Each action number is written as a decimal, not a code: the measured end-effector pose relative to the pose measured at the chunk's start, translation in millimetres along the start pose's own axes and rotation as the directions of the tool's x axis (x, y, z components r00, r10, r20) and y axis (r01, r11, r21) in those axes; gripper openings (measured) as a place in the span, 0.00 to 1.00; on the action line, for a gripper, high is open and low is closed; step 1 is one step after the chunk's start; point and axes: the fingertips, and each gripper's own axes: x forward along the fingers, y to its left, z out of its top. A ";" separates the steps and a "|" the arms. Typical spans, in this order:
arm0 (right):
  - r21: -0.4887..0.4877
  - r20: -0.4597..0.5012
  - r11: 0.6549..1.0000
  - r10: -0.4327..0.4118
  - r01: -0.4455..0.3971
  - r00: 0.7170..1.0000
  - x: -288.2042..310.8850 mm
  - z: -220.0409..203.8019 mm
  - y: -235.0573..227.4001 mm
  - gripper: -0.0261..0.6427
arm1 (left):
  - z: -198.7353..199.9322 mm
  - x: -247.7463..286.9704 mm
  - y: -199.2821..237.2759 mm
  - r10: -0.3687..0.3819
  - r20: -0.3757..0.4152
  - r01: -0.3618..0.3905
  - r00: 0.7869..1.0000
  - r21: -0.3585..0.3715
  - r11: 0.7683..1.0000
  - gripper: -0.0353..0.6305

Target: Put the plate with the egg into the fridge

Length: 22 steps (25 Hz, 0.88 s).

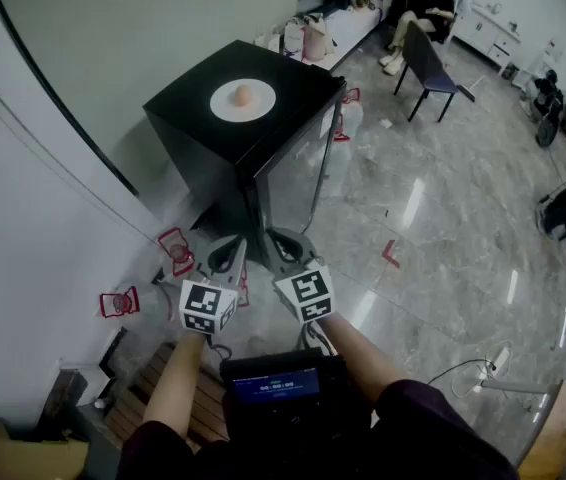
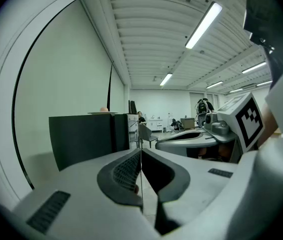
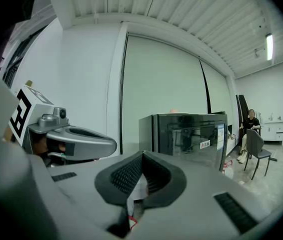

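Two empty grippers facing the fridge (image 1: 263, 138)
The plate (image 1: 225, 105) is sitting near the middle of the fridge's black top, the egg (image 1: 244, 94) lying on it. The left gripper (image 1: 228, 256) and right gripper (image 1: 285, 251) are pointing side by side toward the fridge, well apart from it, jaws pressed together on nothing.

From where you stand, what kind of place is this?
Probably a lab or office workroom, not a home kitchen. A small black fridge stands alone on a polished floor with red tape marks, strip lights run across the ceiling, and a person sits near a far counter.
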 end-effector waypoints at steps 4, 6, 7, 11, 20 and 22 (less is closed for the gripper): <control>0.006 -0.007 1.000 -0.007 0.007 1.000 5.4 -2.1 1.5 0.05 | -4.3 1.3 4.6 -0.006 -0.007 0.006 1.000 -0.006 1.000 0.07; 0.010 -0.013 1.000 -0.013 0.013 1.000 8.4 -4.1 2.0 0.05 | -6.3 1.9 7.7 -0.009 -0.010 0.009 1.000 -0.012 1.000 0.07; 0.012 -0.017 1.000 -0.020 0.020 1.000 10.2 -6.1 1.8 0.05 | -8.1 2.6 9.4 -0.011 -0.012 0.011 1.000 -0.014 1.000 0.07; 0.027 -0.034 0.992 -0.122 0.123 0.992 18.7 -20.4 -8.6 0.05 | -17.3 6.9 16.3 -0.021 -0.015 0.020 1.000 -0.038 0.999 0.07; 0.053 -0.231 0.941 -0.315 0.335 0.921 82.7 -99.9 -26.4 0.20 | -37.5 22.5 47.1 -0.073 -0.040 0.071 0.996 -0.052 0.996 0.07; 0.031 -0.252 0.925 -0.360 0.379 0.898 94.7 -110.5 -32.0 0.20 | -39.9 23.0 54.3 -0.079 -0.043 0.076 0.996 -0.061 0.995 0.07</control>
